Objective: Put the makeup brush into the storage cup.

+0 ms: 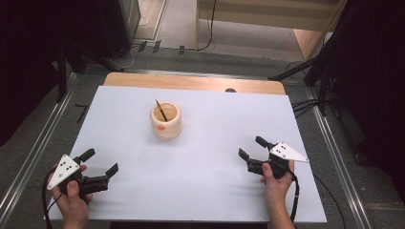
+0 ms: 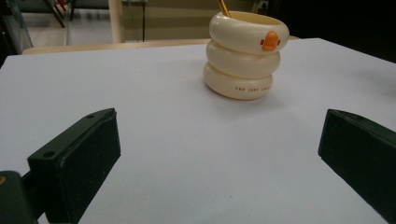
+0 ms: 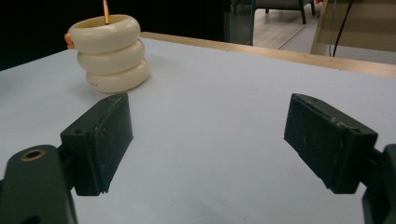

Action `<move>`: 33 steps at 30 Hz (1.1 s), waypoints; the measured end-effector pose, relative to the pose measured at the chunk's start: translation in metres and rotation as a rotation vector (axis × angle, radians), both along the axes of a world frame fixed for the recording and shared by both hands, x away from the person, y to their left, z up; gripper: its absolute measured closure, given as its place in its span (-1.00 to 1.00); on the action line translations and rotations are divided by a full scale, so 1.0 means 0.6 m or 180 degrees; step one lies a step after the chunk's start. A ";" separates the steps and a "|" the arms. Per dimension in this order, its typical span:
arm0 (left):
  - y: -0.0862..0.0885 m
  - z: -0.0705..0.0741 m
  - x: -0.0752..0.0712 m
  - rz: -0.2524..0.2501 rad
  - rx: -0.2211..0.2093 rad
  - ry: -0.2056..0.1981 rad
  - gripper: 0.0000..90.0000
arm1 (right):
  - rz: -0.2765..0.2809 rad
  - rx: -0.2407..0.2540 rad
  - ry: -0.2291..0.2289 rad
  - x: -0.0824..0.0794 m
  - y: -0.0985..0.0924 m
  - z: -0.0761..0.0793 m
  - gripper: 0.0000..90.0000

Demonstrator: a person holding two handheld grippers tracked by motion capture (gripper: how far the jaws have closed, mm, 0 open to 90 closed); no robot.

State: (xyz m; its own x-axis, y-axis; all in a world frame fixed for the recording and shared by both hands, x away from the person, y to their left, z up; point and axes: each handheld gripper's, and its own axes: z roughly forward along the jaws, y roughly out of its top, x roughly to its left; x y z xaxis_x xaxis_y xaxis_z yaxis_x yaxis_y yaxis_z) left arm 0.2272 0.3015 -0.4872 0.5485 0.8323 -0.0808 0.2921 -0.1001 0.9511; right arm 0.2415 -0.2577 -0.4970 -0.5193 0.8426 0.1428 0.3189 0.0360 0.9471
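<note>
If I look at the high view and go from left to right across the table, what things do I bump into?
Left tool → cream ring-shaped cup with a pencil standing in it → right tool. All are on the white table.

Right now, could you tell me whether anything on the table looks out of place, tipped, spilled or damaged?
Nothing stands out. The cream ringed holder stands upright on the white table sheet, with one pencil leaning inside it. Nothing is spilled. The left gripper and right gripper are both open and empty, well apart from the holder.
</note>
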 end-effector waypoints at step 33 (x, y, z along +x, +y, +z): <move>-0.005 -0.002 0.000 0.0000 0.0073 -0.0003 -1.00 | -0.0171 0.0020 0.0083 -0.044 -0.063 -0.022 -0.65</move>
